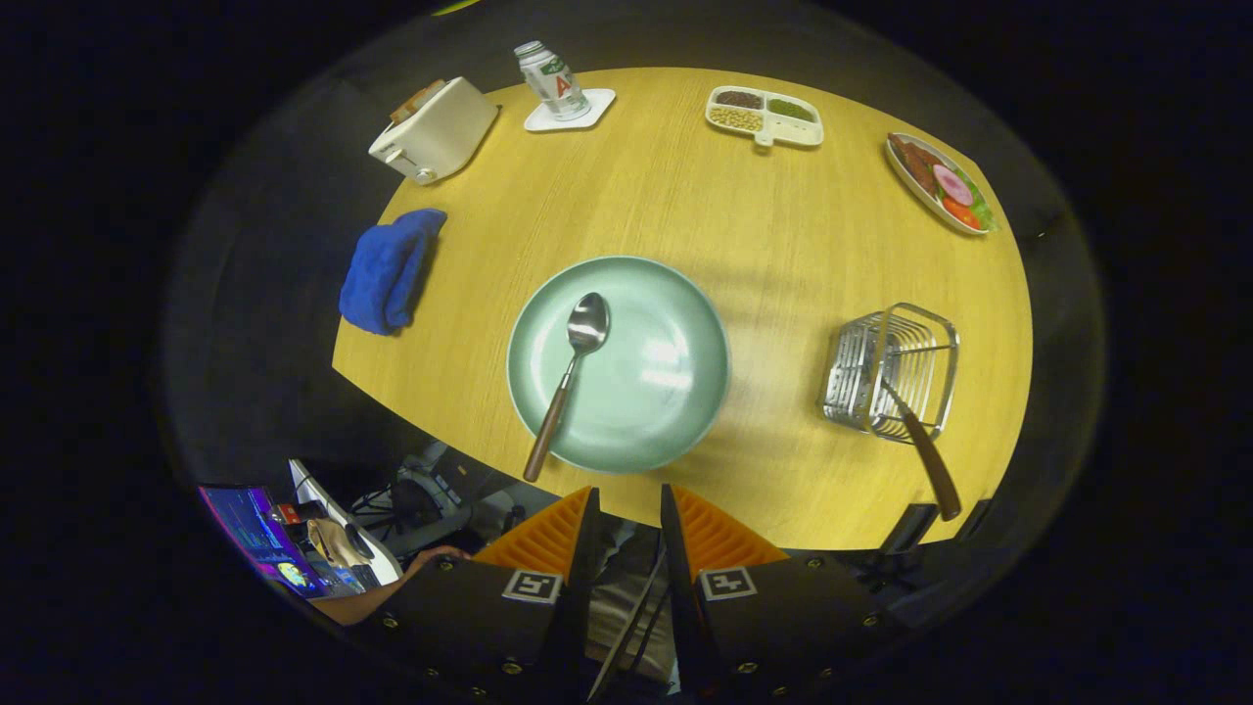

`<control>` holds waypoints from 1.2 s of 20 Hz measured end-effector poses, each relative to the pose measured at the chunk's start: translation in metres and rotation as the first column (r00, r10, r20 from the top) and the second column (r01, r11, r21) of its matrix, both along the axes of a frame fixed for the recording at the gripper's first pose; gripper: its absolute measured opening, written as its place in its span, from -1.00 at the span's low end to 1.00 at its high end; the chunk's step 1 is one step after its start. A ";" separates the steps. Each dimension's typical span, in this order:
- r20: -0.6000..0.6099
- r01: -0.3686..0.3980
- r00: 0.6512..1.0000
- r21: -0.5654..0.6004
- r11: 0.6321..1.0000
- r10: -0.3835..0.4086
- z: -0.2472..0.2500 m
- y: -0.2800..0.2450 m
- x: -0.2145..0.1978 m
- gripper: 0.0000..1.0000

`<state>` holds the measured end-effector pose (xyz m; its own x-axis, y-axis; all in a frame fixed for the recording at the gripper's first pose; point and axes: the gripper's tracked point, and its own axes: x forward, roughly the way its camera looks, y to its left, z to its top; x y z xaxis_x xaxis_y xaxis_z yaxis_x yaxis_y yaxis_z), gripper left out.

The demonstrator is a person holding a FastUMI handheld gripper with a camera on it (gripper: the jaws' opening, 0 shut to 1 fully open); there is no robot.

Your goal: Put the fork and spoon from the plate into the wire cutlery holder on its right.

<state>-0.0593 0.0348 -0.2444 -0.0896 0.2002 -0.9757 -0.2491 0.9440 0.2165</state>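
Gripper (pixel 626 514) hovering, jaws parted, gripping nothing; spoon (pixel 570 377) lying on plate (pixel 685 294) at 12 o'clock; fork (pixel 925 450) sitting in holder (pixel 852 367) at 2.

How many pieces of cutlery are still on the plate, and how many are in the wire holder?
1 on the plate: the spoon. 1 in the wire cutlery holder: a brown-handled utensil, its head hidden, presumably the fork. The gripper is open, holding nothing.
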 end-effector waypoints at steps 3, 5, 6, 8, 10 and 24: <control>-0.024 -0.024 0.999 0.008 1.000 0.024 -0.016 0.025 -0.008 -0.26; -0.038 -0.022 0.999 0.012 1.000 0.023 -0.028 0.037 -0.010 -0.26; -0.045 -0.013 0.999 0.018 1.000 0.014 -0.034 0.043 -0.008 -0.26; -0.054 0.004 0.999 0.041 0.999 -0.002 -0.050 0.057 -0.006 -0.26; -0.054 0.023 0.998 0.044 0.999 -0.021 -0.061 0.066 -0.002 -0.26; -0.095 0.013 0.995 -0.021 1.000 -0.015 -0.114 0.062 -0.009 -0.25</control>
<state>-0.0679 0.0967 -0.3585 -0.1797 0.1820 -0.9667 -0.2151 0.9517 0.2191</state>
